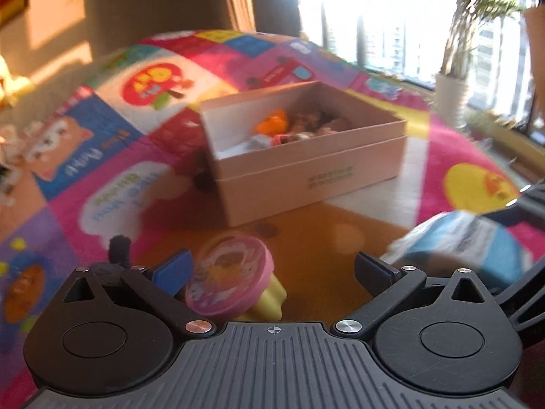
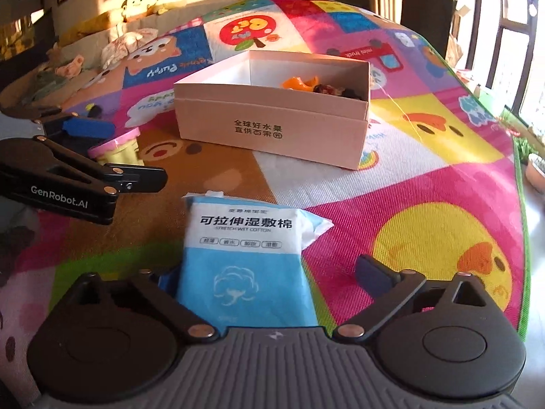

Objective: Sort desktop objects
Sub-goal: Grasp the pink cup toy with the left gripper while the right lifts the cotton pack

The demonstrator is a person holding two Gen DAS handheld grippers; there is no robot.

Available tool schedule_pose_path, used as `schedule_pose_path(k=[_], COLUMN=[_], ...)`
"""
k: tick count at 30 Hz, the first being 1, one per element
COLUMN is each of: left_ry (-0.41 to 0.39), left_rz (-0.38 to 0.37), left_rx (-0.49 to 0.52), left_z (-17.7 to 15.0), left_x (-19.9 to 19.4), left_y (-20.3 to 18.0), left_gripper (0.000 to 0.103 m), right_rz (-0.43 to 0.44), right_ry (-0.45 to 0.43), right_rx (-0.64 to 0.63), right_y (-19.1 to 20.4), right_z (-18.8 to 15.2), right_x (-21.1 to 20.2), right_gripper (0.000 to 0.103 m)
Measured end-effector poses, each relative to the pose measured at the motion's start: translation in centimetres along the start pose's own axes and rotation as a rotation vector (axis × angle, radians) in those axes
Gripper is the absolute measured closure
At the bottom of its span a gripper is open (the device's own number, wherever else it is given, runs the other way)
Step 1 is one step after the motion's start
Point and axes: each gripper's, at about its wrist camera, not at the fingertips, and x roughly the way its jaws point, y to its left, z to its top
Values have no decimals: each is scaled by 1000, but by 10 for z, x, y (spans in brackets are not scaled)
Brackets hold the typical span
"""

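Right gripper [image 2: 269,277] is spread wide, with the cotton pack [image 2: 245,255] lying flat on the mat [image 2: 425,184] between the jaws, ungripped as far as can be seen. Left gripper [image 1: 272,269] is open too, a pink-lidded cup [image 1: 230,283] touching its left finger [image 1: 172,271], not clamped. Probably best if the pack gets pinched mid-body and squarely, since soft bags sag. Further off, the box [image 2: 272,122] is already holding some toys. It's a loud patchwork kids' mat; sunlit windows and a potted plant [image 1: 453,92] can be made out behind.
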Motion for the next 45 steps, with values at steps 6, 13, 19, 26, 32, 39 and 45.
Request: schedule_pose_path(k=[6,13,19,26,32,39,45], left_ry=[-22,-51,14,19,39,13,-229], left_rz=[-223,-48,-89,-61,-42,-75,-9], left_rx=[-20,123,80,12,-16,65,137], left_z=[5,-4,-19,-20,-22,-26,43], left_x=[-10,-26,-25,-16,-13,-43,-73], left_y=[-10,-26,-24,-18,-16,-28,-16], left_gripper=[0,0,0,11,42,42,42], right_rz=[4,1,-1,-16,-10,48,59], right_ry=[2,-1,-2,-1,-20,82,-126], right_rx=[-4,-3,-4,24,-5,-48,-88], right_y=[1,2,2,-3,5,12,-4], right_z=[0,-1,-1,0,6,17,75], right_x=[2,2,2,-6,-17,-24,-87], right_gripper=[0,0,0,12,32,50,50])
